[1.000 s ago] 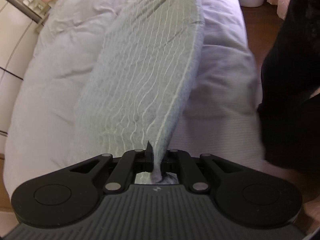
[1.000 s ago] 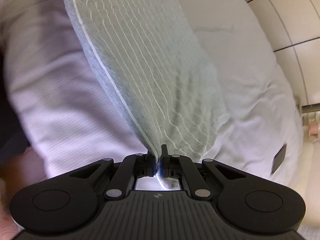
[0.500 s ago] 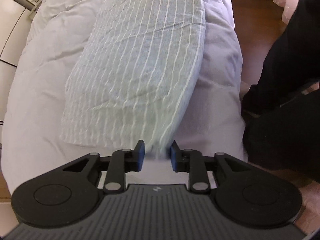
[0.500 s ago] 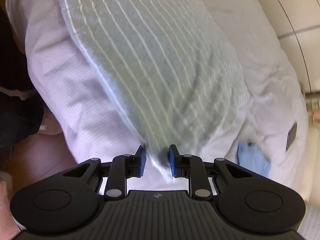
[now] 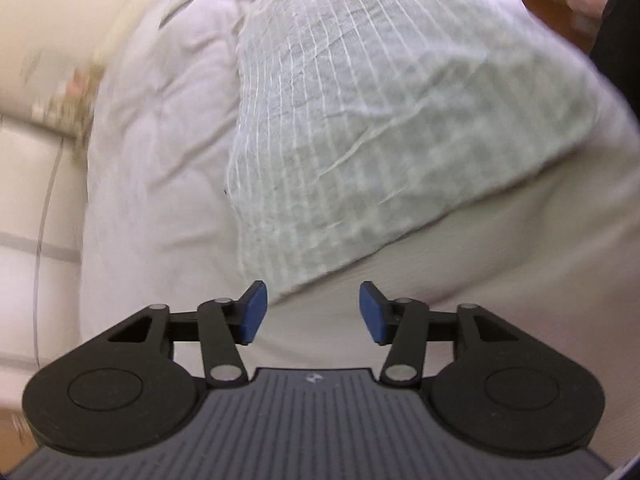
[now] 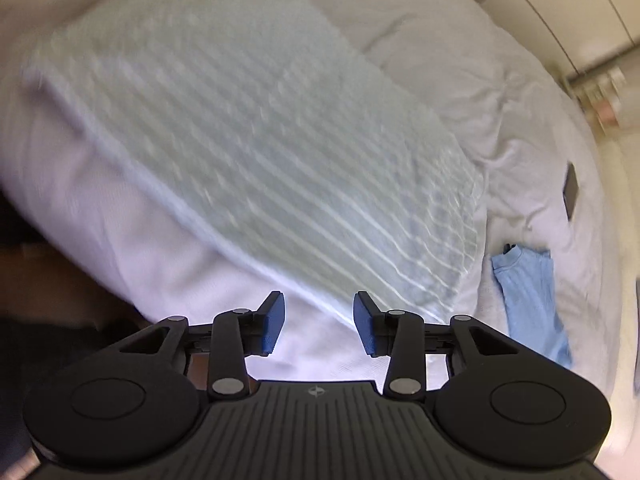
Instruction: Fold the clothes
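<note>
Grey-green striped garment [image 5: 360, 128] is lying flat on the pale bedding [image 5: 160, 160]. The left gripper [image 5: 308, 312] and right gripper [image 6: 319, 322] are hovering near it, jaws spread wide, gripping nothing.

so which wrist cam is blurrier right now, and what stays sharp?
Right wrist: heavy motion smear over the striped cloth, stripes barely resolved; blue garment is crisper. Left wrist: milder blur, worst at the left edge and the cloth's near part. Both views: tongs sharp, fisheye bends the bed.

a wide bed [image 6: 500, 92] with a rumpled white duvet is filling the room, pale cream panelled cabinets [image 6: 560, 4] are standing alongside it, and soft daylight is washing over everything.
</note>
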`<state>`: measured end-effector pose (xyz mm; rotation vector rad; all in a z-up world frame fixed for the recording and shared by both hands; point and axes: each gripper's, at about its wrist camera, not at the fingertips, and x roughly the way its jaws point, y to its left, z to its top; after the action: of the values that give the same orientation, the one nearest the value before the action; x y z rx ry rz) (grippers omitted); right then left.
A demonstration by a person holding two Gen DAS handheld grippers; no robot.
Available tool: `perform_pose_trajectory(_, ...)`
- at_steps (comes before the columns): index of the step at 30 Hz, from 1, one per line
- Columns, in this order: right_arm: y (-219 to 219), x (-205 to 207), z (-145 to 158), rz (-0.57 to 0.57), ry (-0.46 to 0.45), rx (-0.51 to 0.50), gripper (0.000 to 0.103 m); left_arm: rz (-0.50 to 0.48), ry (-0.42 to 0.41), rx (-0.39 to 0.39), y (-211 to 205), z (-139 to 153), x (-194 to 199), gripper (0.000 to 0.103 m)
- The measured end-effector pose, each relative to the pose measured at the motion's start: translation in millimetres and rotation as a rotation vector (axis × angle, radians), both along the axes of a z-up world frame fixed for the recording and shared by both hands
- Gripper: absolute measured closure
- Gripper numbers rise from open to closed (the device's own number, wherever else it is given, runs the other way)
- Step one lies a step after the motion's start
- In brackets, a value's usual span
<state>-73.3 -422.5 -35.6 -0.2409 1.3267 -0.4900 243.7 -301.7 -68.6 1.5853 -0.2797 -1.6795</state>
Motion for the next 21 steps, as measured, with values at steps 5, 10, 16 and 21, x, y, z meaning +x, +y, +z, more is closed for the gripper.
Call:
perform_pose_trajectory(5, 47.5, 56.4, 11.9, -0.187, -0.062, 0.052, 0.050, -0.270, -0.081, -0.110, -6.5, -40.6, 40.9, 0.035)
perform_pose_trajectory(10, 94.7, 103.6, 6.7, -0.282, -0.085, 0.123, 0.049, -0.502, -0.128, -0.235, -12.0, -73.7, 65.0, 0.010)
perform_pose_trajectory(16, 129.6, 135.6, -0.6, -0.354, -0.111, 0.175, 0.047, -0.641, -0.095, -0.234, -35.4, -87.1, 70.3, 0.004)
perform_pose_trajectory(21, 144.7, 152.4, 2.6, -0.347, -0.136, 0.143, 0.047, -0.676, -0.080, -0.271, -60.2, -83.1, 70.0, 0.023)
